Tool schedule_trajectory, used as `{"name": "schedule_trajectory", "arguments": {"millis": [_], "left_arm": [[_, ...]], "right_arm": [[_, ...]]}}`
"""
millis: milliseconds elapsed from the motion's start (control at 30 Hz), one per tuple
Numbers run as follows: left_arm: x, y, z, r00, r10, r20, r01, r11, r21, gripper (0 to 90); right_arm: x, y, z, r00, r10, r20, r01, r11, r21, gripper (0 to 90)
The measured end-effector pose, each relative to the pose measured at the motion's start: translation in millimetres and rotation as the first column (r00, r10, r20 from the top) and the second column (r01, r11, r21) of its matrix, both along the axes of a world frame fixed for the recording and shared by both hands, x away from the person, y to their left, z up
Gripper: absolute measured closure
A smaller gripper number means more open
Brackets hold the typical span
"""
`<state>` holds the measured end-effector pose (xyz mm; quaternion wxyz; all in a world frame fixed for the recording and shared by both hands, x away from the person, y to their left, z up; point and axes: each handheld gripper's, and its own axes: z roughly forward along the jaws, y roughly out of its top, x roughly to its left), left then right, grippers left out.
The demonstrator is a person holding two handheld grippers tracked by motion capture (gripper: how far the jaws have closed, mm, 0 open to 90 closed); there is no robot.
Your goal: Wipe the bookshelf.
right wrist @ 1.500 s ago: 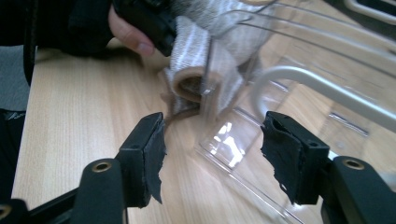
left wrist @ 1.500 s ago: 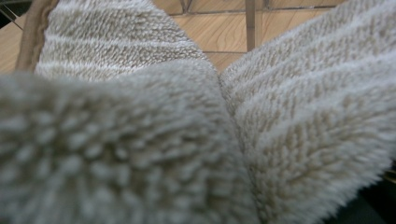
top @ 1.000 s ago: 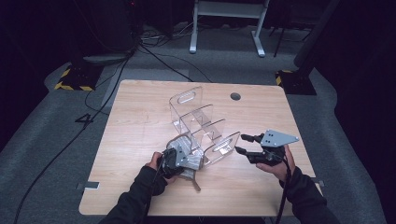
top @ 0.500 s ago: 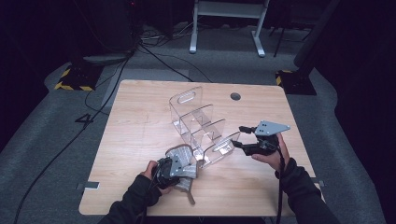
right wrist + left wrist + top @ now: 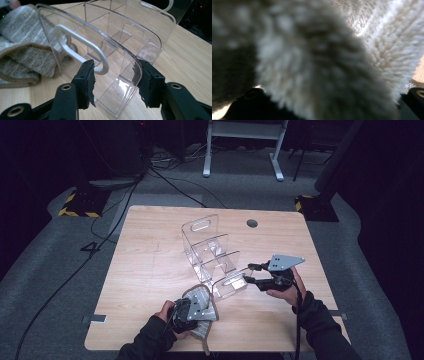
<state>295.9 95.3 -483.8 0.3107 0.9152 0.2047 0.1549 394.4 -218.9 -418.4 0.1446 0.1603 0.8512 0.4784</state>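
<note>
A clear acrylic organizer (image 5: 210, 247) with dividers and slotted end walls stands mid-table. My right gripper (image 5: 248, 273) reaches in from the right to its near end wall. In the right gripper view the jaws (image 5: 115, 82) straddle that wall's edge beside the white-rimmed handle slot (image 5: 82, 47). They have just been closing, but the thin wall is not pinched. My left gripper (image 5: 200, 305) sits near the front edge, shut on a fuzzy grey-beige cloth (image 5: 202, 335). That cloth (image 5: 372, 50) bulges between its jaws (image 5: 333, 93) and lies beside the organizer (image 5: 120, 32) as a folded heap (image 5: 22, 50).
The wooden table (image 5: 150, 270) has a round cable hole (image 5: 252, 223) at the back. Cables run over the grey floor at the left, a white stand (image 5: 240, 150) is behind the table, and a hazard-striped base (image 5: 80, 202) sits at the far left.
The left hand drew back toward the front edge with the cloth. The right gripper slid left until its jaws came around the organizer's near end wall.
</note>
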Motion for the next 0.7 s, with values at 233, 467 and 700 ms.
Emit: {"name": "schedule_trajectory", "arguments": {"millis": [233, 467, 700], "left_arm": [[5.0, 10.0, -1.8, 0.9983, 0.058, 0.003, -0.058, 0.9983, 0.001, 63.9], [5.1, 18.1, -2.8, 0.9956, 0.094, -0.002, -0.094, 0.9955, -0.016, 63.7], [0.1, 18.8, -3.9, 0.9946, 0.103, 0.008, -0.103, 0.9945, -0.019, 66.0]], "right_arm": [[-14.0, 9.1, -1.7, 0.9961, 0.087, 0.014, -0.087, 0.996, 0.014, 61.4], [-18.8, 23.6, -0.7, 0.9911, 0.132, 0.022, -0.131, 0.991, -0.005, 61.0], [-15.2, 34.6, -3.2, 0.9891, 0.147, 0.01, -0.147, 0.989, 0.005, 67.1]]}}
